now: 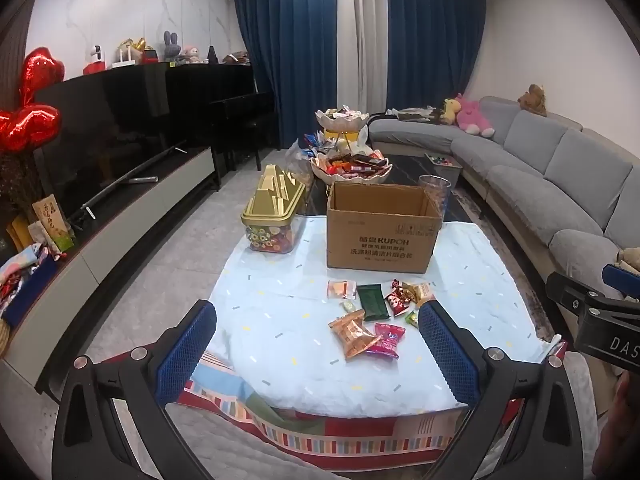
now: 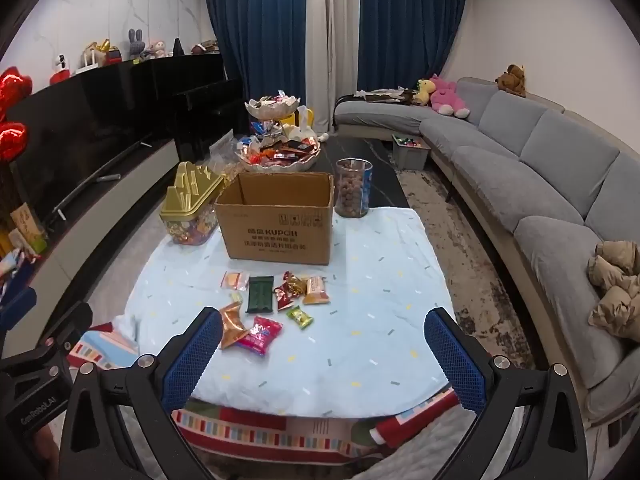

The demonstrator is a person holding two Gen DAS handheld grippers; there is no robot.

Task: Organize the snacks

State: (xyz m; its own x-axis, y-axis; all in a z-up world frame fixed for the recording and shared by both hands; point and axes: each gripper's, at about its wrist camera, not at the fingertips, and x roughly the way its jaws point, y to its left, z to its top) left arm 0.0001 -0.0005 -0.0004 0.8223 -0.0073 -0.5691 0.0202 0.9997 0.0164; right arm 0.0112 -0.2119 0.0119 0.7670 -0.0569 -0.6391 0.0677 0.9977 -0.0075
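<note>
Both tongs spread wide, empty: left gripper [image 1: 316,356], right gripper [image 2: 322,354]. Snack packets [image 2: 276,304] on pale cloth [image 2: 360,340]: light, crinkly, slippery; pinch flat body. Cardboard box [image 2: 280,220] open beyond.

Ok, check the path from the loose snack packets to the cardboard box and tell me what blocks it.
Nothing visible does. The snack packets lie on bare cloth just in front of the cardboard box, whose top is open.

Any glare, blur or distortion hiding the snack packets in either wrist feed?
Left wrist view: strong fisheye bending at the edges, dark vignette corners, small foil-wrapped snack packets sharp, mild sheen. Right wrist view: same barrel distortion, the packets clear, even room light, soft shadow under the open brown cardboard box.
</note>
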